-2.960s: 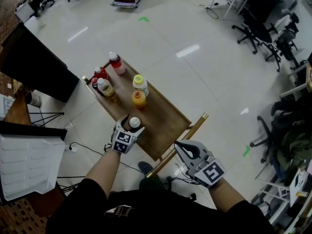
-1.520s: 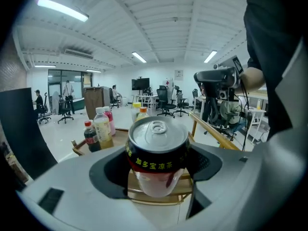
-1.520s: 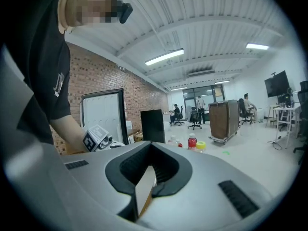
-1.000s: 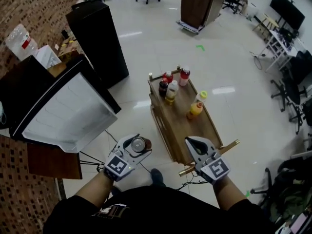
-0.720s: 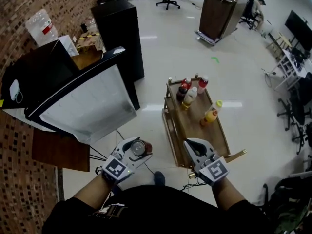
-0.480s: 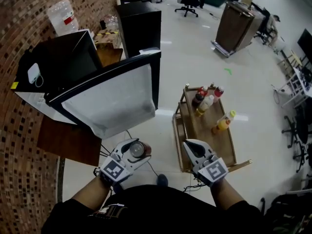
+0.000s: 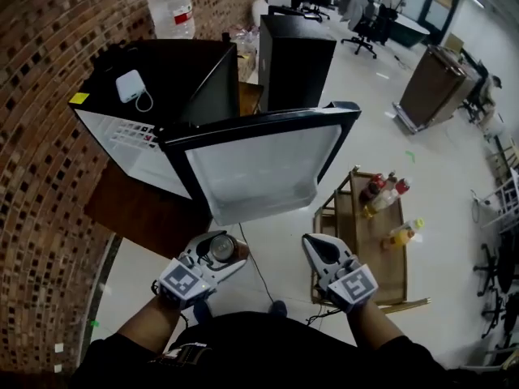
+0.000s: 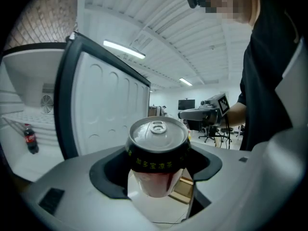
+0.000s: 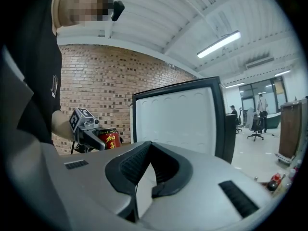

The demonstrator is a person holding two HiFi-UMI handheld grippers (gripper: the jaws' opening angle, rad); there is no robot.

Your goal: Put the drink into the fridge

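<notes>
A red drink can with a silver top (image 7: 219,250) sits between the jaws of my left gripper (image 7: 212,255), which is shut on it. The left gripper view shows the can (image 8: 158,154) upright and close. Beyond it are the open fridge door (image 8: 108,112) and the white fridge interior (image 8: 29,109), where a small cola bottle (image 8: 30,139) stands. In the head view the black fridge (image 7: 154,112) stands just ahead with its door (image 7: 263,168) swung open toward me. My right gripper (image 7: 318,250) is shut and holds nothing; the right gripper view shows the right gripper (image 9: 143,176) with its jaws together.
A wooden cart (image 7: 396,270) with several bottles (image 7: 383,194) stands to the right. A water jug (image 7: 172,10) and a white adapter (image 7: 128,86) are on or behind the fridge top. A black cabinet (image 7: 296,51) stands behind, and a brick wall (image 7: 40,177) runs along the left.
Both grippers have swung left, away from the cart. The open fridge now fills the view ahead. The can stays in the left gripper, and the right gripper stays shut.
</notes>
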